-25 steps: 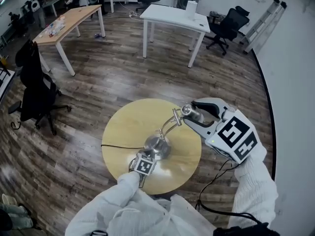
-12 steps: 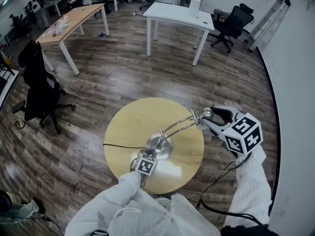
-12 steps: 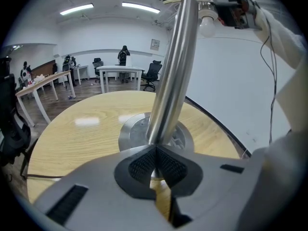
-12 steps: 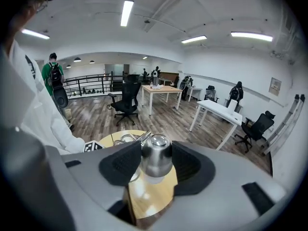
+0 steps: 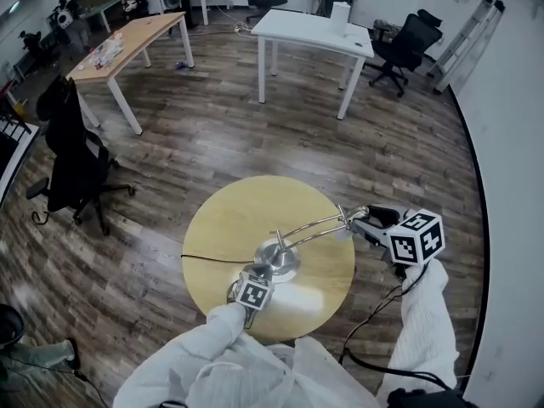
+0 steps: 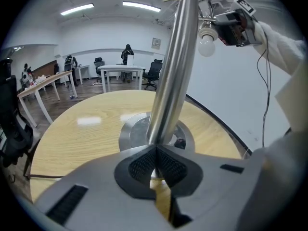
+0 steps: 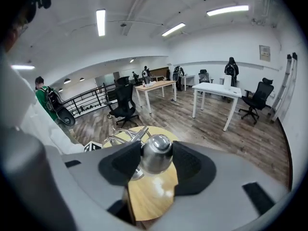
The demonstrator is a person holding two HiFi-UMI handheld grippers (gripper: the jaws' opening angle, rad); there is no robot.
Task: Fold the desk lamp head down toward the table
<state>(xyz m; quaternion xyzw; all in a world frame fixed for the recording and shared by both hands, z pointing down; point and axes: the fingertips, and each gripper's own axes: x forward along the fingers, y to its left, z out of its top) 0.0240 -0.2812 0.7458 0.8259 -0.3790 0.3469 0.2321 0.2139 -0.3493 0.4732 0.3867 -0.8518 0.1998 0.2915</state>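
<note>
Desk lamp stands on a round table with a pale wood-grain top. Its disc-shaped base sits toward the near side of the top. Its thin twin-rod arm slopes out to the right, and the lamp head is at the table's right edge.

The head view shows the layout. The left gripper is at the base and the right gripper is at the head. A black cord runs left across the tabletop.

The left gripper view shows what the head view cannot. The jaws are drawn fully together, with the ribbed black pads meeting on a centre line. Their tips sit at the foot of a polished, cylindrical metal post. The same view shows a white bulb under the head, high up and to the right.

The right gripper view shows the jaws clamped on the lamp head, one pad on each side of its smooth, rounded chrome cap. The table top lies below the cap.
</note>
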